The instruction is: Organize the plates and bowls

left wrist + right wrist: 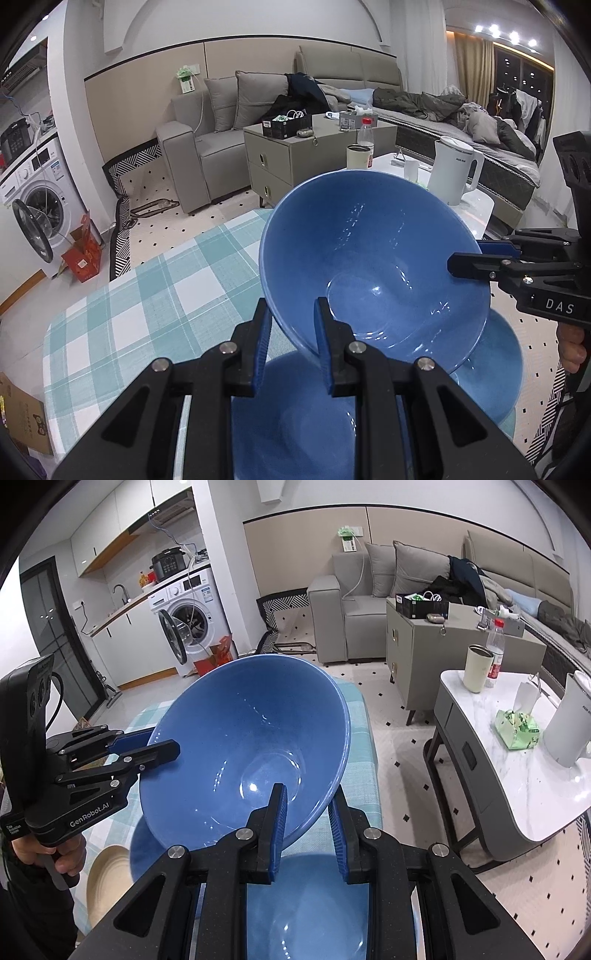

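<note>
A large blue bowl (373, 258) is held tilted in the air by both grippers, one on each side of its rim. My left gripper (290, 345) is shut on the near rim in its own view; it shows at the left in the right wrist view (147, 747). My right gripper (308, 830) is shut on the opposite rim; it shows at the right in the left wrist view (465, 254). The same bowl fills the right wrist view (243, 746). Below it lie two more blue bowls (295, 413) (491, 365) on the checked tablecloth (155, 295).
A beige plate (107, 878) lies on the table at the lower left of the right wrist view. A marble coffee table (517, 775) with a white kettle (569, 723), a cup and a bottle stands to the right. A sofa and a washing machine stand behind.
</note>
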Demonstrator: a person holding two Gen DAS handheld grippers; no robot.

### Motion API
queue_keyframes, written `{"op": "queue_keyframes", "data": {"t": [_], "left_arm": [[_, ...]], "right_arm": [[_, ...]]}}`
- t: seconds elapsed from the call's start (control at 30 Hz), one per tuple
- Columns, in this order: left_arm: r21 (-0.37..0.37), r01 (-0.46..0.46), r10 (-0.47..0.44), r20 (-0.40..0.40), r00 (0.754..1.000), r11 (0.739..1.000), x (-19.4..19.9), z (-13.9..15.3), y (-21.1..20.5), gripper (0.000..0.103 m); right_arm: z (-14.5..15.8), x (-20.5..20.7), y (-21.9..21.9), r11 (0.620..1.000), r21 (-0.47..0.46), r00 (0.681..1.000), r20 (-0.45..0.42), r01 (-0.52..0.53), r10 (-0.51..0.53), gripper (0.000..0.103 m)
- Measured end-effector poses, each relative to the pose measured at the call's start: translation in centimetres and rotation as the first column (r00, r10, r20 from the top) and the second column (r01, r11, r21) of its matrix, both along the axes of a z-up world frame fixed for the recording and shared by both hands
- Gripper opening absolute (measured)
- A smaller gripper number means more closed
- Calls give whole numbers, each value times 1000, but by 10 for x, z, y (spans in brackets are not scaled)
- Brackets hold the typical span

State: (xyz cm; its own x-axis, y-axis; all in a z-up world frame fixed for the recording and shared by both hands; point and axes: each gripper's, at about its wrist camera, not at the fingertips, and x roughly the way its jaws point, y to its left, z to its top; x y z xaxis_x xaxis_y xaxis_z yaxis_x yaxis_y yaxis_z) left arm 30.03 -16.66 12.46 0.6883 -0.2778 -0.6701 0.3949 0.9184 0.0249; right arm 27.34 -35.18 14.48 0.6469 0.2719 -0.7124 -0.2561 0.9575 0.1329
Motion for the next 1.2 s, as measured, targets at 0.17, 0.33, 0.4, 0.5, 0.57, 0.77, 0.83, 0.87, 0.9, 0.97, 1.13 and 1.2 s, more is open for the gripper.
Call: {"op": "queue_keyframes", "data": {"t": [0.17,0.33,0.4,0.5,0.57,0.77,0.83,0.87,0.9,0.97,1.13,1.2], "left_arm": [[0,-11,11,10,1000,1000,-13,1,7,21],[2,-22,22,15,1000,1000,-27,1,13,21],[3,-30,30,18,999,1000,-32,1,16,21],[4,-41,41,24,999,999,-39,2,21,21],[2,-48,48,27,998,999,-43,2,25,21],[4,-65,65,32,997,998,-54,4,33,21],[2,-70,70,33,997,998,-56,4,37,22],[1,-74,73,32,997,997,-58,4,38,21],[2,-76,76,32,997,997,-59,3,39,21],[7,-82,81,30,996,997,-61,1,41,21],[6,-94,94,23,995,996,-67,-3,48,21],[5,-100,99,19,995,995,-69,-6,50,21]], "right_arm": [[3,-13,6,1000,4,1000,15,-9,9,23],[2,-25,15,1000,4,1000,20,-23,22,23],[3,-29,17,1000,8,999,25,-29,29,23],[5,-35,22,999,7,999,28,-40,40,23],[5,-37,25,999,4,998,31,-48,48,23],[6,-44,33,998,11,997,41,-69,69,23],[6,-46,35,997,13,996,42,-76,75,23],[5,-47,37,997,14,996,42,-79,79,23],[5,-48,38,996,15,996,41,-82,82,23],[4,-50,42,996,15,995,37,-88,88,23],[1,-49,47,994,9,994,27,-107,106,23],[0,-50,49,994,11,993,23,-112,112,23]]}}
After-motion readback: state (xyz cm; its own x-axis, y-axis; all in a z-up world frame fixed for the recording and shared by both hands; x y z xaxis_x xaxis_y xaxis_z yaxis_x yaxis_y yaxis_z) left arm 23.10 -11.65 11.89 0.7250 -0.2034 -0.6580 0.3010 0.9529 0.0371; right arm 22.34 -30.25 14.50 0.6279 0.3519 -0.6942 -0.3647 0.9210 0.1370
